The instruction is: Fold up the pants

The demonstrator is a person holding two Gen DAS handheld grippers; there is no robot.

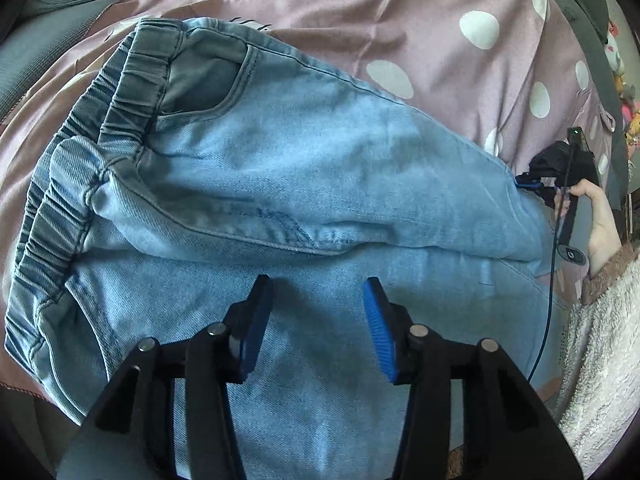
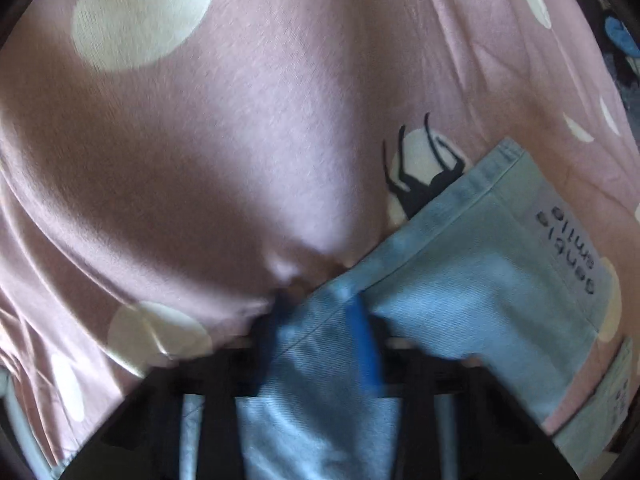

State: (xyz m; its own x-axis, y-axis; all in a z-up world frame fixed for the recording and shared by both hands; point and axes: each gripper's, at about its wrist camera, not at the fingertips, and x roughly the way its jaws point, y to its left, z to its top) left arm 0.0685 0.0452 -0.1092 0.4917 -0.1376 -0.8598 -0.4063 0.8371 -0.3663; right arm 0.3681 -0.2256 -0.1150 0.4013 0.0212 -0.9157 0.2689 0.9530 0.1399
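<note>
Light blue denim pants (image 1: 304,168) lie on a pink dotted sheet, with the elastic waistband (image 1: 60,200) at the left and one half folded over the other. My left gripper (image 1: 317,285) stands over the lower layer near the crotch seam. Its blue pads (image 1: 376,320) are apart and nothing is pinched between them. At the leg end on the right, my right gripper (image 1: 528,184) is held by a hand. In the right wrist view, my right gripper (image 2: 320,316) is shut on the pants (image 2: 480,280) near the hem, where a pale patch with printed letters (image 2: 572,248) shows.
The pink sheet with white dots (image 1: 400,20) (image 2: 240,120) covers the whole surface. Grey padded fabric (image 1: 52,32) lies at the upper left. A hand and a fluffy white sleeve (image 1: 600,320) are at the right, and a blue cable (image 1: 548,300) hangs there.
</note>
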